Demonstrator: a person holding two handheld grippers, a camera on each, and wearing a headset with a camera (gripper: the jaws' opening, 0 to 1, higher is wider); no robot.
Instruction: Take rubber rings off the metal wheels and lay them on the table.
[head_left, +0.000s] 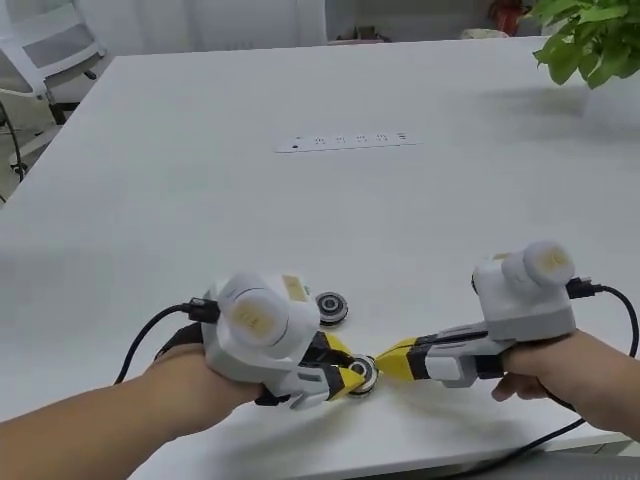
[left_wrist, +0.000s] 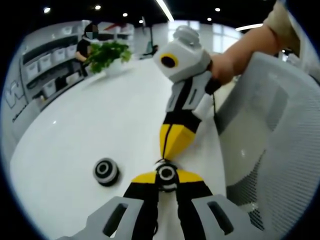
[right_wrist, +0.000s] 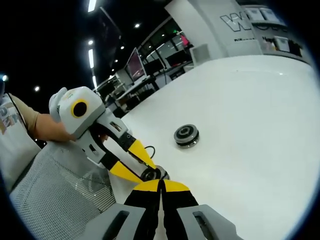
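A: The left gripper (left_wrist: 166, 179)?
B: Clamped on a small metal wheel with a black rubber ring (head_left: 362, 372).
A: The right gripper (right_wrist: 160, 183)?
B: Jaws pressed together, tips touching that wheel. A second ringed metal wheel (head_left: 331, 307) lies near the left gripper's left side, on the white table (head_left: 400, 220).

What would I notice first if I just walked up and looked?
Two yellow-tipped grippers meet nose to nose near the front edge of the table. The left gripper clamps a small wheel, and the right gripper, shut, noses up against it. A second wheel lies just behind them.
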